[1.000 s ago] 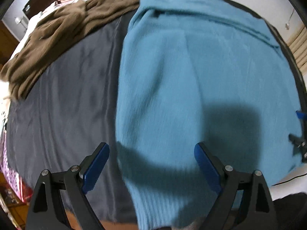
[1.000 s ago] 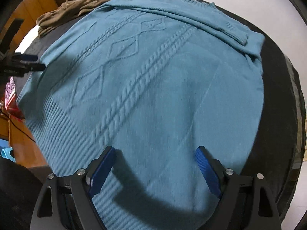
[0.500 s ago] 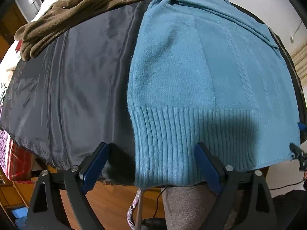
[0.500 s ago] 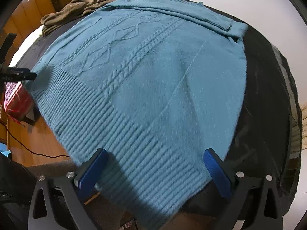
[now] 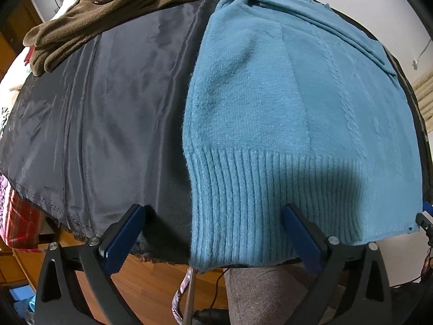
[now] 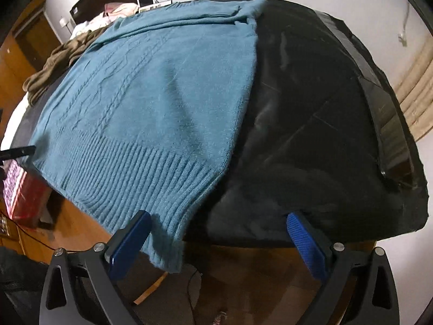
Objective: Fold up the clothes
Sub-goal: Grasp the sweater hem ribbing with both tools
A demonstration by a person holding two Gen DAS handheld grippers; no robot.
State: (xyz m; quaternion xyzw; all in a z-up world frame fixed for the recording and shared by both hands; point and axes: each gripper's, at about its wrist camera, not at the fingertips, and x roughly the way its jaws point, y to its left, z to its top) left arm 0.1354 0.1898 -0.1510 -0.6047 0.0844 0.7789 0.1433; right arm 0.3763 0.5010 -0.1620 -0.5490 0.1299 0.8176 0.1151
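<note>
Both grippers, left (image 5: 213, 233) opening and right (image 6: 216, 239) spread wide, hover empty over the hem corners of the teal cable-knit sweater (image 5: 284, 113) lying flat on the black-covered table (image 5: 108, 124). Next, I judge: pinch the ribbed hem and fold upward.

sweater (image 5: 284, 113) on table cloth (image 5: 108, 113), garment (image 5: 113, 2) behind (far left)

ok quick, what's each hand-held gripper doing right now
left hand-held gripper: jaws opening, holding nothing, over the blue sweater hem
right hand-held gripper: open, empty, at the sweater's hem corner
</note>
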